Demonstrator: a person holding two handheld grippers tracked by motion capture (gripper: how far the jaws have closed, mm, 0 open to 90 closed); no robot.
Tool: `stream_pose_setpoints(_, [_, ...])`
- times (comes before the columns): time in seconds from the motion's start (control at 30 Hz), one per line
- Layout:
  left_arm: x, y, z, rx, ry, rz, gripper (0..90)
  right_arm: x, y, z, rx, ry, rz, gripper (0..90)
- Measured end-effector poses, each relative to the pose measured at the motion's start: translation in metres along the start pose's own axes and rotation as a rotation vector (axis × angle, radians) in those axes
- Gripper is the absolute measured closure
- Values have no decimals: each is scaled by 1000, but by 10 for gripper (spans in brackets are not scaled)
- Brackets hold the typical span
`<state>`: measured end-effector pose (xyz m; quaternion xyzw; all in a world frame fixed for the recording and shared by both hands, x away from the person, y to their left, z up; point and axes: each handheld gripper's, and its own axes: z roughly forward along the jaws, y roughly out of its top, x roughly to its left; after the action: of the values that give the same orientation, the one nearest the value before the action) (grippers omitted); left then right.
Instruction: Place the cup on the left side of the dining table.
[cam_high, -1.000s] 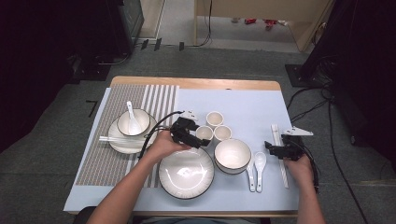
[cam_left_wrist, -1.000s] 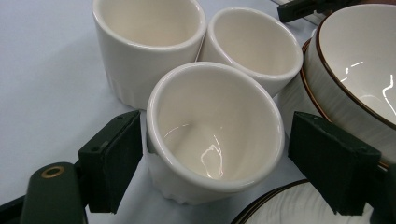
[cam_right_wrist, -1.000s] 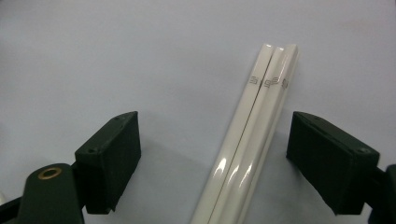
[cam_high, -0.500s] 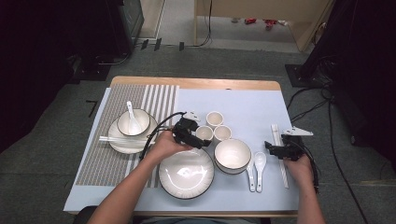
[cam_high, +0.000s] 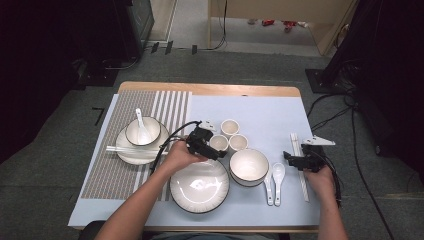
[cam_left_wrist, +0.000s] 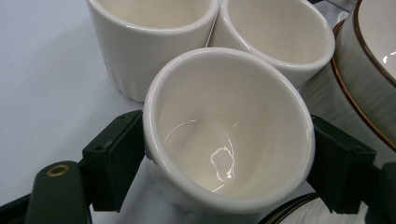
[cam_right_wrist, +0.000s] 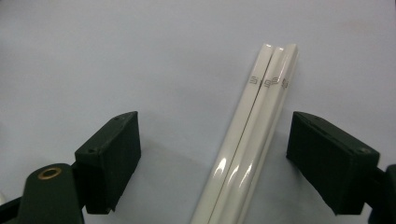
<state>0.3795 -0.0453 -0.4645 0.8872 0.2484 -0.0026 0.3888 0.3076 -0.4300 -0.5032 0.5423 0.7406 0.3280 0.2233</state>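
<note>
The left gripper (cam_high: 216, 150) clasps the small glazed white ceramic cup (cam_left_wrist: 229, 126) across its wall, at 12 o'clock of the large white dark-rimmed plate (cam_high: 199, 185). The cup is light, rigid, slick and chippable, so the outer wall is the place to hold it. The left gripper view shows it touching 2 neighbouring cups (cam_left_wrist: 275, 37). The right gripper (cam_right_wrist: 212, 163) gapes wide around the 2 glossy white chopsticks (cam_right_wrist: 252, 135), pads apart from them.

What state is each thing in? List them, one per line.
Left gripper: shut on near cup.
Near cup: empty, held.
Right gripper: open.
Chopsticks: flat between the right jaws, untouched.
Big bowl: empty, upright.
Plate: empty.
Far bowl: holds a spoon.
</note>
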Motion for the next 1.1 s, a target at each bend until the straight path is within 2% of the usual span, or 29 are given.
stream_pose_setpoints(0.4, [-3,0,3,15,22,13,216,0,0,0,0,0,0,173])
stream_pose_setpoints(0.83, [-8,0,4,23,73,63,253,0,0,0,0,0,0,172])
stream_pose_setpoints(0.93, [-10,0,3,23,93,86,270,0,0,0,0,0,0,172])
stream_pose_setpoints(1.1, [-9,1,2,23,93,86,273,0,0,0,0,0,0,172])
